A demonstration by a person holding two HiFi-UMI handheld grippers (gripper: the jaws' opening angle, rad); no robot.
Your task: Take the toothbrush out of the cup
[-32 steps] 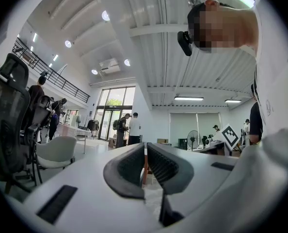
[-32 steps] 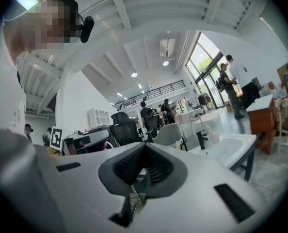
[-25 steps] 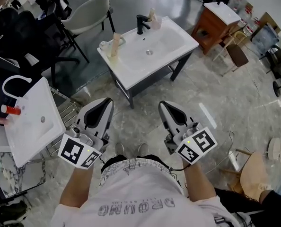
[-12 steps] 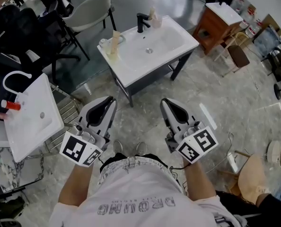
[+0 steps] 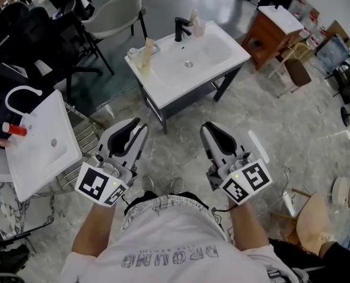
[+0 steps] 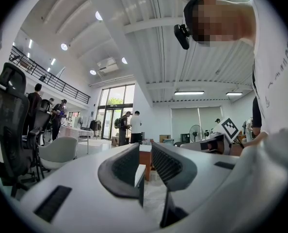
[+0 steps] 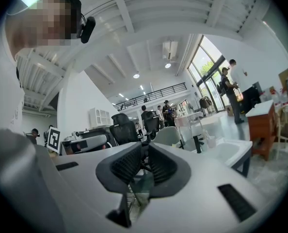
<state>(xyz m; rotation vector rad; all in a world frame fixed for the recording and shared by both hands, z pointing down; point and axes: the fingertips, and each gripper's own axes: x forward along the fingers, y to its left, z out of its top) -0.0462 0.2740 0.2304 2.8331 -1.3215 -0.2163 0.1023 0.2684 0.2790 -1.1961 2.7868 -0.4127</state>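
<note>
Well short of the washbasin bench [image 5: 234,52], left gripper [image 5: 138,126] and right gripper [image 5: 209,127] hang empty, jaws just parted to a narrow gap, probably readying to reach.

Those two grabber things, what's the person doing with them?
A person stands a little way back from a white sink, holding out the left gripper and the right gripper. Both have just been opening their jaws a little, with nothing between them. A cup stands by the tap, not yet reached.
</note>
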